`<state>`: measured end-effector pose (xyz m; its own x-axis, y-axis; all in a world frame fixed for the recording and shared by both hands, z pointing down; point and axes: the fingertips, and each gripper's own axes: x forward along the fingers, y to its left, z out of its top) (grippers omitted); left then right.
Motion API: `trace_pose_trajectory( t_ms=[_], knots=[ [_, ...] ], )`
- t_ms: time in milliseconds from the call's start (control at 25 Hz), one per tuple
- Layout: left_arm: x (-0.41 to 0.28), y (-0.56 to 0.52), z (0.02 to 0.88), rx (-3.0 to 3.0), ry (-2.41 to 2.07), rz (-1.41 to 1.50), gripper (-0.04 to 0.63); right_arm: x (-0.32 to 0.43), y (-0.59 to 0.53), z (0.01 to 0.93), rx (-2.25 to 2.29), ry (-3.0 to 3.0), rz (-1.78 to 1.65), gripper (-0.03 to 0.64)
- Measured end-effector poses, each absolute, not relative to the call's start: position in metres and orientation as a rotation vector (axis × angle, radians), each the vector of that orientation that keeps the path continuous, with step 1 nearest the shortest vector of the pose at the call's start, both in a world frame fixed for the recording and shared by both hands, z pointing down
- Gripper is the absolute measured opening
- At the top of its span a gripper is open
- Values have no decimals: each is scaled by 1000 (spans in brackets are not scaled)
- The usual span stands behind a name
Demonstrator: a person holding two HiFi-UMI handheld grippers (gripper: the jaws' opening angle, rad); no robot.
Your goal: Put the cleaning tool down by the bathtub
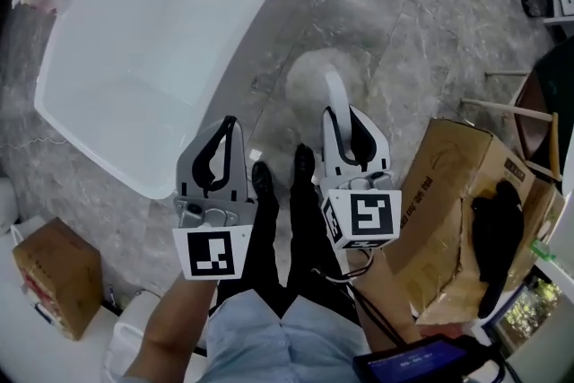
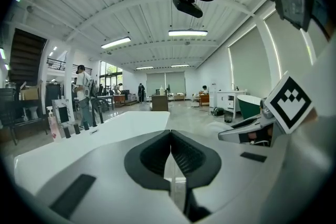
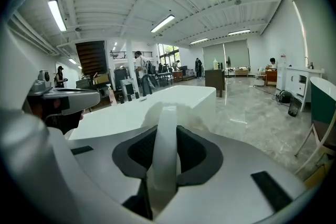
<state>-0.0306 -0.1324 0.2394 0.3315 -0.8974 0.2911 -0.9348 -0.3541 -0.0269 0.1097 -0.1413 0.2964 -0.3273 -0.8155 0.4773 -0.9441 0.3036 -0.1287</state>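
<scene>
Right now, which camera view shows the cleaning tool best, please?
The head view shows the whole cleaning tool, fluffy head and white handle, in the right gripper. The right gripper view shows mostly the handle; the left gripper view doesn't clearly show it.

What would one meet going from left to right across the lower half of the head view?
Small brown cardboard box, left tongs, right tongs holding the white cleaning tool, large torn cardboard box.
</scene>
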Motion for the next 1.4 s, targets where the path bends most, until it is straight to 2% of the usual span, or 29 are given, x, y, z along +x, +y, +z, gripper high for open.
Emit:
trace_pose_trajectory(
  t_ms=[560, 1400],
  knots=[
    [-10, -142, 342, 2488, -1589, 506, 18, 102, -160, 416, 1552, -2229, 606, 100],
    [-28, -150, 480, 2385, -1603, 520, 18, 81, -151, 584, 1467, -2160, 703, 100]
  ],
)
